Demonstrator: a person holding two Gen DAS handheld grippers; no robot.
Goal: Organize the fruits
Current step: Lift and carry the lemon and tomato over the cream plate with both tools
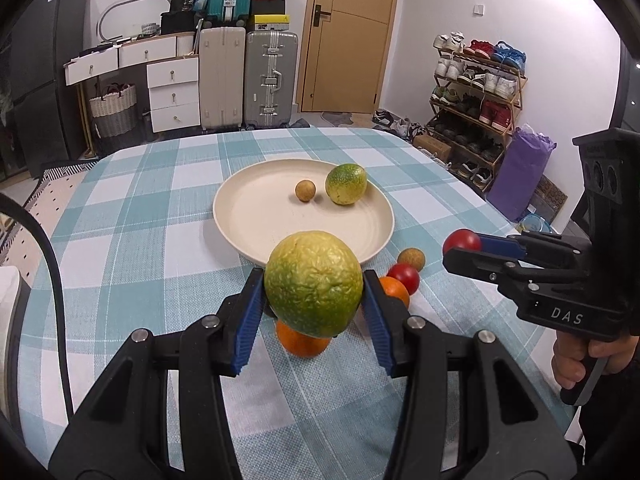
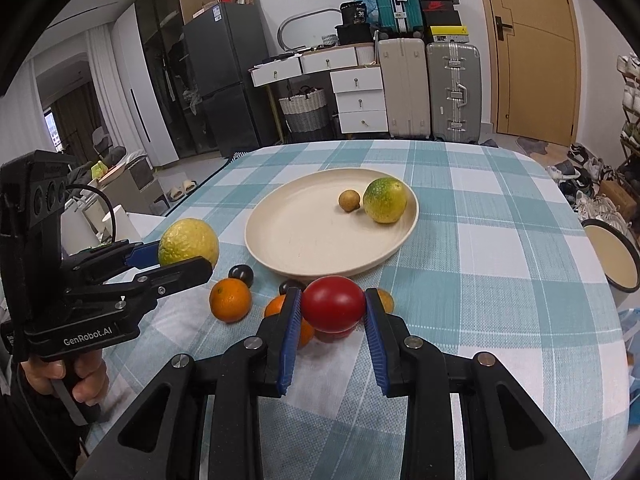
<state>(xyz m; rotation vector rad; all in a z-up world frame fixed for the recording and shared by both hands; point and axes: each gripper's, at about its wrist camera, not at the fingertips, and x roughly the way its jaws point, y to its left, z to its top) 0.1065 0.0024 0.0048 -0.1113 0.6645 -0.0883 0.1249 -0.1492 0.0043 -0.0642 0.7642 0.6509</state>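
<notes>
Two hand-held grippers, both loaded. My left hand-held gripper (image 1: 314, 294) is clamped on a large green-yellow citrus (image 1: 313, 284): roughly round, pebbled rind, green low and yellow toward the top, no clear long axis. It hangs above the tabletop (image 1: 140, 200), just in front of the plate's near rim. My right hand-held gripper (image 2: 332, 312) is clamped on a small red tomato (image 2: 333, 303): smooth, glossy, slightly wider than tall, long axis running across from pad to pad. It is also off the cloth, in front of the plate.

One plate (image 1: 256, 224): cream, round, shallow, matte, with a raised rim. Two things lie in it, both toward its far right side: one green-yellow citrus (image 1: 346, 183), mottled skin, and just left of it one small tan round fruit (image 1: 305, 191), apart from it.

Loose on the cloth in front of the plate:
- two oranges: orange (image 2: 230, 299) and second orange (image 2: 280, 308), dimpled skin, the second partly behind my left pad
- two small dark round fruits: dark fruit (image 2: 241, 274) and second dark fruit (image 2: 289, 286)
- one more red tomato (image 1: 405, 277), glossy
- one small tan round fruit (image 1: 411, 259), rough skin, nearest the plate rim

Tabletop cover: woven cloth, teal-and-white check.
</notes>
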